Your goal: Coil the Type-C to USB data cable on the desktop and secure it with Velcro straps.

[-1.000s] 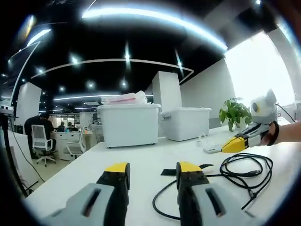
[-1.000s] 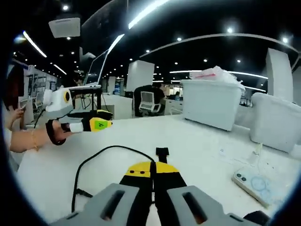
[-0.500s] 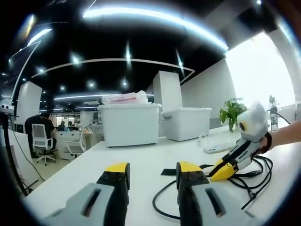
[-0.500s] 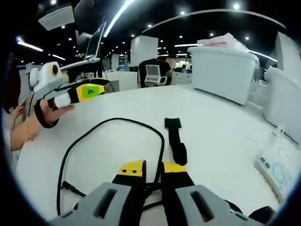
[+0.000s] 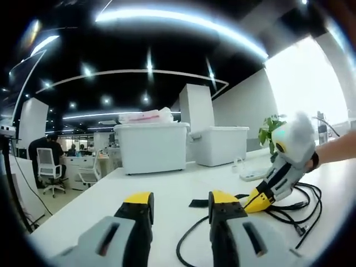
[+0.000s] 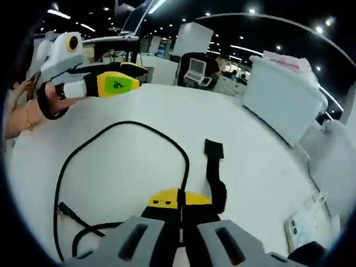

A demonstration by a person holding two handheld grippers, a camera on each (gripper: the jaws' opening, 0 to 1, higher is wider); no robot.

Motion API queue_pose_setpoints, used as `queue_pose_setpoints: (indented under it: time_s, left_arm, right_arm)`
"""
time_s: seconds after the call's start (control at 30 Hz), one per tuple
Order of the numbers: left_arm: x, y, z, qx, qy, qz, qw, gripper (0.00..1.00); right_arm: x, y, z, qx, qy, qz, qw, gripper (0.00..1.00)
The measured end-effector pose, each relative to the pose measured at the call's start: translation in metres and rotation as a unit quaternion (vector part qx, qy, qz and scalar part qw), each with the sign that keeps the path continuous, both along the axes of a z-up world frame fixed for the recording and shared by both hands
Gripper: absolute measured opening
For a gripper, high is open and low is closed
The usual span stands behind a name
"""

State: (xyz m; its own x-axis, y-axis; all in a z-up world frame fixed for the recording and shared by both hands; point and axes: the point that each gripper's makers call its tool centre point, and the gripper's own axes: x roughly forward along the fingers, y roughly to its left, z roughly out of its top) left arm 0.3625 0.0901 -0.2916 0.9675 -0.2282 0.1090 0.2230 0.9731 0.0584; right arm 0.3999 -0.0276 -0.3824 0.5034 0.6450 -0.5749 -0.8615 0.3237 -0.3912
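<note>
the black data cable [image 6: 125, 133] lies loosely looped on the white desk [image 6: 133, 108], one arc curving across the middle and its connector end [image 6: 65, 210] near the desk's near edge. the right gripper [image 6: 179, 200] has its yellow-tipped jaws pressed together with the cable running in at the tips, so it appears clamped on the cable. just beside those tips lies the black velcro strap [image 6: 214, 169]. the left gripper [image 5: 181, 201] hovers low over the desk, jaws apart, nothing between them. white lidded storage bins [image 5: 153, 146] stand along the far edge, and a phone [image 6: 303, 222] lies by the right edge.
</note>
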Motion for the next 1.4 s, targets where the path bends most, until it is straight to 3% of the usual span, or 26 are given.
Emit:
queue_pose_setpoints:
  time_s: [0.17, 0.27, 0.4, 0.53, 0.6, 0.7, 0.8, 0.93, 1.0, 1.03, 1.23, 1.33, 1.4]
  left_arm:
    - [0.000, 0.000, 0.000, -0.001, 0.001, 0.000, 1.0000, 0.41]
    - [0.000, 0.000, 0.000, -0.004, 0.001, -0.001, 1.0000, 0.41]
    - [-0.001, -0.002, -0.001, -0.001, 0.003, -0.003, 1.0000, 0.41]
    - [0.000, -0.003, -0.002, 0.004, 0.005, -0.006, 1.0000, 0.41]
    - [0.000, -0.004, -0.002, 0.004, 0.005, -0.008, 0.9999, 0.41]
    - [0.001, -0.005, -0.006, 0.008, 0.012, -0.008, 0.9999, 0.41]
    - [0.001, -0.005, -0.006, 0.012, 0.013, -0.008, 0.9998, 0.41]
    - [0.001, -0.005, -0.005, 0.019, 0.010, -0.006, 0.9997, 0.41]
    - [0.001, -0.005, -0.005, 0.020, 0.009, -0.006, 0.9997, 0.41]
    - [0.001, -0.006, -0.004, 0.019, 0.008, -0.007, 0.9998, 0.41]
    - [0.001, -0.009, -0.003, 0.021, 0.005, -0.011, 0.9997, 0.41]
    - [0.001, -0.010, -0.004, 0.025, 0.005, -0.012, 0.9996, 0.41]
    - [0.001, -0.010, -0.004, 0.029, 0.005, -0.012, 0.9995, 0.41]
  right_arm:
    - [-0.002, -0.001, 0.000, -0.005, -0.017, 0.003, 0.9998, 0.00]
    - [0.002, -0.001, 0.004, -0.024, -0.065, 0.014, 0.9975, 0.00]
    - [-0.004, 0.000, 0.008, -0.029, -0.077, 0.018, 0.9965, 0.00]
    - [-0.002, -0.002, 0.019, -0.038, -0.122, 0.021, 0.9915, 0.00]
    - [-0.003, -0.002, 0.023, -0.037, -0.131, 0.021, 0.9905, 0.00]
    - [-0.004, -0.004, 0.021, -0.023, -0.101, 0.016, 0.9945, 0.00]
    - [-0.003, -0.003, 0.015, 0.022, -0.048, -0.008, 0.9986, 0.01]
    - [0.008, -0.004, 0.007, 0.050, -0.005, -0.031, 0.9982, 0.04]
    - [0.008, -0.001, 0.001, 0.083, 0.049, -0.042, 0.9945, 0.11]
    - [0.010, 0.001, 0.003, 0.101, 0.061, -0.045, 0.9920, 0.12]
    - [0.005, 0.004, 0.000, 0.091, 0.082, -0.030, 0.9921, 0.06]
    - [0.002, 0.007, 0.000, 0.057, 0.050, -0.007, 0.9971, 0.03]
    - [0.000, 0.008, 0.000, 0.052, 0.047, -0.006, 0.9975, 0.02]
